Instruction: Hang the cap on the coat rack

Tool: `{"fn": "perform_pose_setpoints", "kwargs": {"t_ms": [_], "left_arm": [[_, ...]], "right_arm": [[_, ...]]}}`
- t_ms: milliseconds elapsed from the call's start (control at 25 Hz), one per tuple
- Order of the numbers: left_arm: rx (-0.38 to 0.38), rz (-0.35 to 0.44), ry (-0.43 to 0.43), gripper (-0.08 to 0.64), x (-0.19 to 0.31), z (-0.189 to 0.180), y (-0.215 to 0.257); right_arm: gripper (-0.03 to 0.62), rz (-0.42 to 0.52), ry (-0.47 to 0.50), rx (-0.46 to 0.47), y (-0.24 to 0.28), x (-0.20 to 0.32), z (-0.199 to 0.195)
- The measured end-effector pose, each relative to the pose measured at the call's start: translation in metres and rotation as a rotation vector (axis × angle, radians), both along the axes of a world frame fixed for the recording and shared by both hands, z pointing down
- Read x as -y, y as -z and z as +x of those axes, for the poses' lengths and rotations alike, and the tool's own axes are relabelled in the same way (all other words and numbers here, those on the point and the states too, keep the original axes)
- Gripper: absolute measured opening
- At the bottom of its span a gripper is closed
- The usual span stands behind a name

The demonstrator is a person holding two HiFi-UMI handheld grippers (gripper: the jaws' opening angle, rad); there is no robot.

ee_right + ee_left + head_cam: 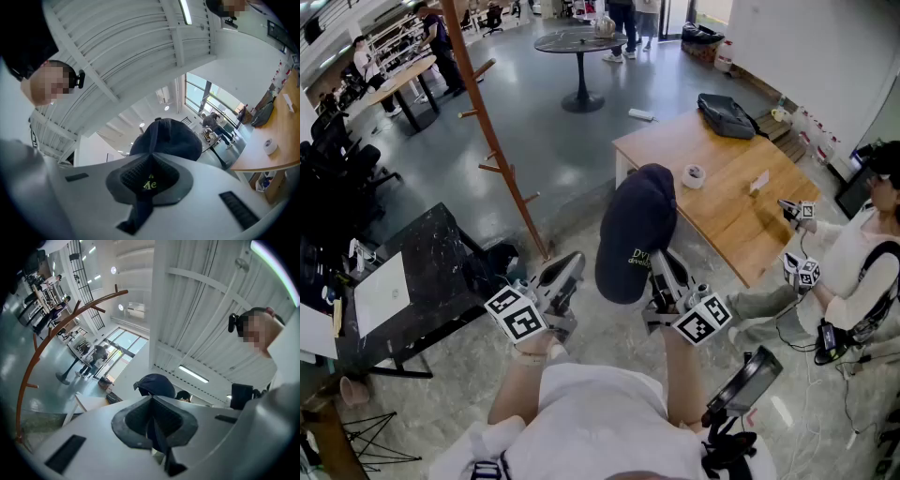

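A dark navy cap with yellow lettering hangs upright in front of me, over the floor. My right gripper is shut on its lower edge; in the right gripper view the cap bulges above the pads, with the lettering pinched between them. To the cap's left my left gripper stands shut, apart from it and holding nothing; in its own view the cap shows beyond the jaws. The wooden coat rack, a slanting pole with short pegs, rises at the left beyond the grippers. The left gripper view shows the coat rack too.
A wooden table at the right carries a tape roll and a black bag. Another seated person holds grippers beside it. A black marble table stands at the left, a round table and several people farther back.
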State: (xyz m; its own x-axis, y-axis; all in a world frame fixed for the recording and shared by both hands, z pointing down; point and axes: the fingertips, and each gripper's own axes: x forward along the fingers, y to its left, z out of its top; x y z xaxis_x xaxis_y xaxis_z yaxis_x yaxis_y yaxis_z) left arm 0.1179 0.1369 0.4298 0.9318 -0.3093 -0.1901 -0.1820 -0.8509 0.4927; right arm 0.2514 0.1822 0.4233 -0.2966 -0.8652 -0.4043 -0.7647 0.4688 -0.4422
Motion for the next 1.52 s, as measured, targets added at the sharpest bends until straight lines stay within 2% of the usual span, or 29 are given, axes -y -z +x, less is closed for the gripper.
{"fn": "perform_pose_setpoints", "kwargs": {"t_ms": [320,760,1000,1520], "left_arm": [[0.000,-0.009,0.019,0.009,0.007,-0.002,-0.011],[-0.017,-0.019,0.016,0.009,0.056,-0.014,-0.012],[-0.016,-0.033,0.012,0.009,0.105,-0.027,-0.019],[-0.043,-0.057,-0.017,0.009,0.246,-0.069,-0.019]], "right_arm": [[0.031,0.000,0.006,0.000,-0.008,0.006,0.003],[0.031,-0.012,0.010,-0.014,-0.009,0.054,-0.011],[0.031,-0.027,0.010,-0.016,-0.015,0.103,-0.024],[0.031,-0.052,-0.021,-0.040,-0.011,0.240,-0.068]]}}
